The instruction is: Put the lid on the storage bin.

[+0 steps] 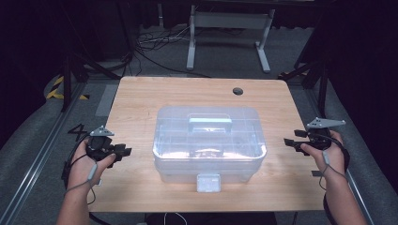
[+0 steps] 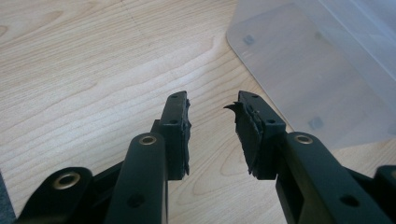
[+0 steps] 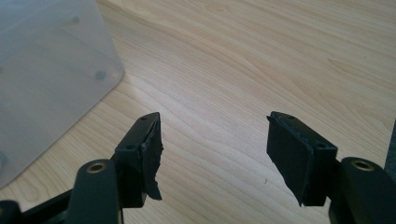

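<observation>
Bare table (image 1: pixel 141 101) surrounds the central plastic box (image 1: pixel 209 140), the only obstacle between both tools.

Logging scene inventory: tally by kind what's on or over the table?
Clear plastic lidded storage box with top handle and front latch: 1
Black two-jaw handheld grippers: 2, left, right
Light wooden table: 1
Total: 4

Lidded box (image 1: pixel 209 143) mid-table (image 1: pixel 141 101), left tongs (image 1: pixel 123 151) to its left, right tongs (image 1: pixel 290 142) to its right, both apart from it.

High view overlooks table (image 1: pixel 141 98); gripper views skim it.
</observation>
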`<action>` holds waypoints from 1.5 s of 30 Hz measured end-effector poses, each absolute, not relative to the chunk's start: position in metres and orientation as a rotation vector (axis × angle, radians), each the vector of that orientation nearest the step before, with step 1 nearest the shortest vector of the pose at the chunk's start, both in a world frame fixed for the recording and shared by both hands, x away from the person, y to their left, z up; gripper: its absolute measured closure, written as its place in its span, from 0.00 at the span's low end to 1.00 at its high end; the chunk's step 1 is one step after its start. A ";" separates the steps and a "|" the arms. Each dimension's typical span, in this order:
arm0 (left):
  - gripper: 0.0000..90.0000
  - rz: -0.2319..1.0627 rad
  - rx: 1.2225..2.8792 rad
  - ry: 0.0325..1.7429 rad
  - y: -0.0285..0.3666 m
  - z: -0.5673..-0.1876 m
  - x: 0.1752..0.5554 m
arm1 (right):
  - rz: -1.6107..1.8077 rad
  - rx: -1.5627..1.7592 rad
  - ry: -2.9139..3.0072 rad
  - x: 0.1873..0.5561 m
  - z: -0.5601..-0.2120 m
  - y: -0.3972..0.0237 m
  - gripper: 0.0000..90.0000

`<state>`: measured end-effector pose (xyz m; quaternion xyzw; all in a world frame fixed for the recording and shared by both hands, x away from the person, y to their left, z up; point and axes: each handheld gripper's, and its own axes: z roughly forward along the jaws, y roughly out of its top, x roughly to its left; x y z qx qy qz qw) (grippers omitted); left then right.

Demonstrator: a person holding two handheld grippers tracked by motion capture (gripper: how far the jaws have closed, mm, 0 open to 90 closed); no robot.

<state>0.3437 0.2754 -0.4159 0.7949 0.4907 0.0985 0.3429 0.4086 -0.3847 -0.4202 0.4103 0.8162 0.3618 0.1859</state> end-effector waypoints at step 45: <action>0.62 0.249 2.082 1.277 0.271 -0.442 0.357 | 0.943 1.121 2.302 0.418 -0.495 -0.384 0.22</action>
